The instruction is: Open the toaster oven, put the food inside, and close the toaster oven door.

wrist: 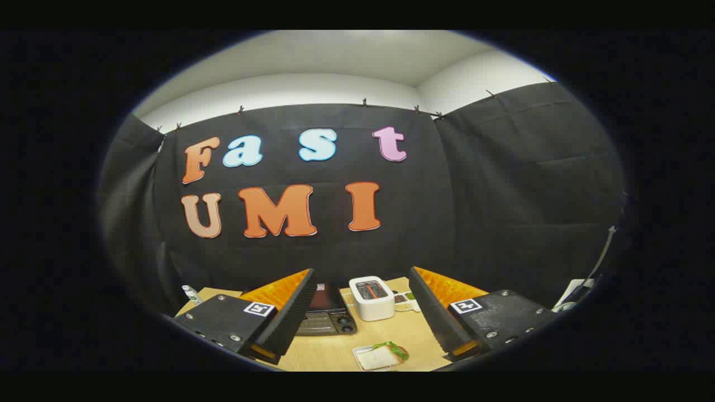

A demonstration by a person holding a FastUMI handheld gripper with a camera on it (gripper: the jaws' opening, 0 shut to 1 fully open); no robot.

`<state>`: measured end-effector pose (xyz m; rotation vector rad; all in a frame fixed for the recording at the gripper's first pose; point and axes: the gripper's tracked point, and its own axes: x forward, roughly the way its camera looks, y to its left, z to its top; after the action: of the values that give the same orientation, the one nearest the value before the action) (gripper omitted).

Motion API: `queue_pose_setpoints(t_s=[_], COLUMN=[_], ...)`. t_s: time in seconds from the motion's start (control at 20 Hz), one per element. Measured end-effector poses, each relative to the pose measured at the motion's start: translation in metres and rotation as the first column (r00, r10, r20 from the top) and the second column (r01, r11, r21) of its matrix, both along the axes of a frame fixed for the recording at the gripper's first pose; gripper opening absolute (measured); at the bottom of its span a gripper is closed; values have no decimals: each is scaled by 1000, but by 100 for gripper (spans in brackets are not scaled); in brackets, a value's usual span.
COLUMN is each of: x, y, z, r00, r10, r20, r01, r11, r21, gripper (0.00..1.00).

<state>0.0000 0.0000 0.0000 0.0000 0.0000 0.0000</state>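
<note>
The black toaster oven [329,317] stands on the wooden table [335,352], partly hidden behind my left finger [290,312]; two round knobs show on its right side, and its door looks closed. The food, a sandwich with green leaf on a small white tray [380,355], lies on the table nearer to me, between and below the fingers. My gripper [360,310] is held high above the table, open wide, nothing between its orange-backed fingers.
A white pop-up toaster [372,297] stands beyond the fingers, right of the oven. Small packets [406,301] lie beside it. A bottle [191,293] sits at the table's far left corner. A cable and white object [575,293] hang at the right.
</note>
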Motion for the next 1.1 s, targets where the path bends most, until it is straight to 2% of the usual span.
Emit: queue_pose_setpoints(t_s=[0.5,1.1], x=[6,16], y=[17,28], z=[-8,-22], r00=[999,999], r10=[29,16], r20=[-18,-36], r01=[-29,-17], r11=[1000,1000], r21=[-9,-18], gripper=[98,98])
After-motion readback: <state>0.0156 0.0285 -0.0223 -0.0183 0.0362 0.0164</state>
